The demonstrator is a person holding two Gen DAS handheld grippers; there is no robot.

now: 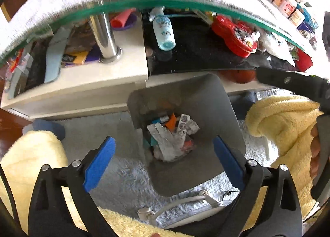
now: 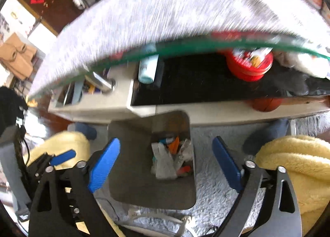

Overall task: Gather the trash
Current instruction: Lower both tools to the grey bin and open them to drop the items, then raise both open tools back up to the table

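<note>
We hold the left gripper (image 1: 165, 160) and the right gripper (image 2: 166, 162) above the grey bin (image 1: 222, 117), both jaws wide apart and empty; wrappers (image 1: 171, 140) lie inside it.

Your right wrist view smears the glass tabletop (image 2: 185, 49) and red tin (image 2: 250, 66), and the bin's (image 2: 132, 177) wrappers (image 2: 165, 160) stay unreadable.

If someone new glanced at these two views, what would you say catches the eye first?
First, the grey bin on the pale rug, with crumpled wrappers at its bottom. Both hand-held grippers, left and right, hang wide open above it, nothing between their blue pads. Behind it, a red tin sits on the shelf under the glass tabletop.
</note>
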